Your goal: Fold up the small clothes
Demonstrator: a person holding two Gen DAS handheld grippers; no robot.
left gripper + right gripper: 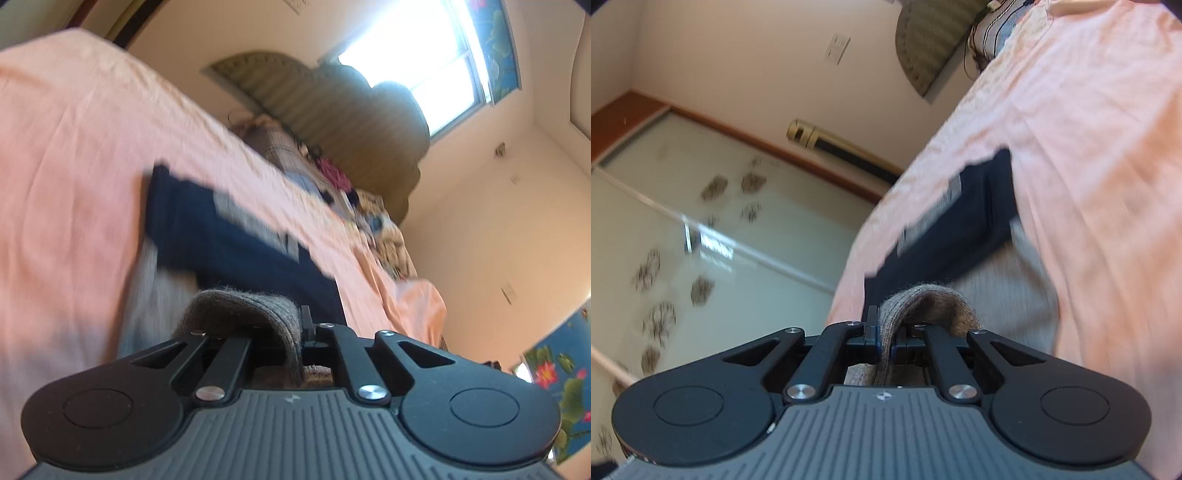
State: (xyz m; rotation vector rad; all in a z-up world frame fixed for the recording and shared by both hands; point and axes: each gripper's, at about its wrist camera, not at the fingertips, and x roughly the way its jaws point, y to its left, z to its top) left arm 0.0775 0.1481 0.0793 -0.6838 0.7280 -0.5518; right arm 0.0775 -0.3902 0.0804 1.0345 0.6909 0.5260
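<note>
My left gripper (301,332) is shut on a grey-brown knitted garment (240,314), whose edge bunches over the jaws. My right gripper (884,332) is shut on the same knitted garment (923,302) at another spot. The garment's lighter grey body hangs toward the bed in both views, in the left wrist view (147,295) and in the right wrist view (1008,295). A dark navy garment with a grey band (221,236) lies on the peach bedsheet (74,147) just beyond the grippers. It also shows in the right wrist view (964,221). Both views are tilted and blurred.
A pile of mixed clothes (332,177) lies at the far end of the bed below a green padded headboard (332,110). A bright window (413,62) is behind. The right wrist view shows a frosted glass wardrobe door (720,221) and the bed's edge (879,221).
</note>
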